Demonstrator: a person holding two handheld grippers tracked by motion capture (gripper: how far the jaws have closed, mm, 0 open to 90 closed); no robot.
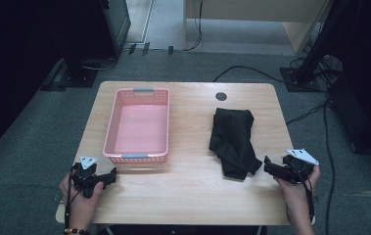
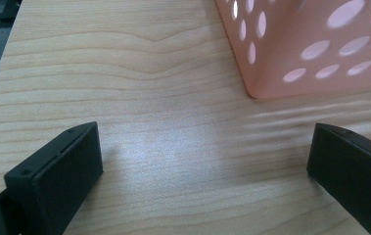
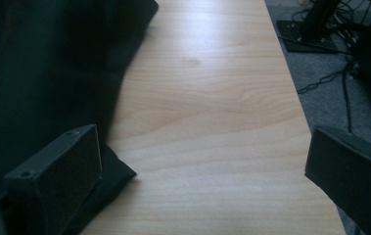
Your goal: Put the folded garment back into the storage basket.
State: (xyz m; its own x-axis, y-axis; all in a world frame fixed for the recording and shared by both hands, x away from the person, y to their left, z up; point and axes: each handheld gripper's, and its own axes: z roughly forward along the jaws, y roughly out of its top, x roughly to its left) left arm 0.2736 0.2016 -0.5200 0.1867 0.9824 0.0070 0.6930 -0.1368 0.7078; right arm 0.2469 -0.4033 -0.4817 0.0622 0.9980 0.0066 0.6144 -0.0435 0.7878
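A pink perforated basket (image 1: 137,125) stands on the left half of the wooden table (image 1: 188,191), with nothing inside it. A folded black garment (image 1: 233,140) lies on the right half. My left gripper (image 1: 105,177) rests near the front left edge, just below the basket's near left corner (image 2: 315,49), its jaws wide apart over bare wood. My right gripper (image 1: 269,168) sits at the front right, open, its left jaw next to the garment's near corner (image 3: 46,93) and its right jaw by the table's right edge.
A dark round cable hole (image 1: 221,96) sits in the tabletop behind the garment. Grey carpet (image 1: 26,147) surrounds the table, with cables (image 1: 320,112) and a stand base (image 1: 300,78) at the right and another stand (image 1: 80,68) at the back left.
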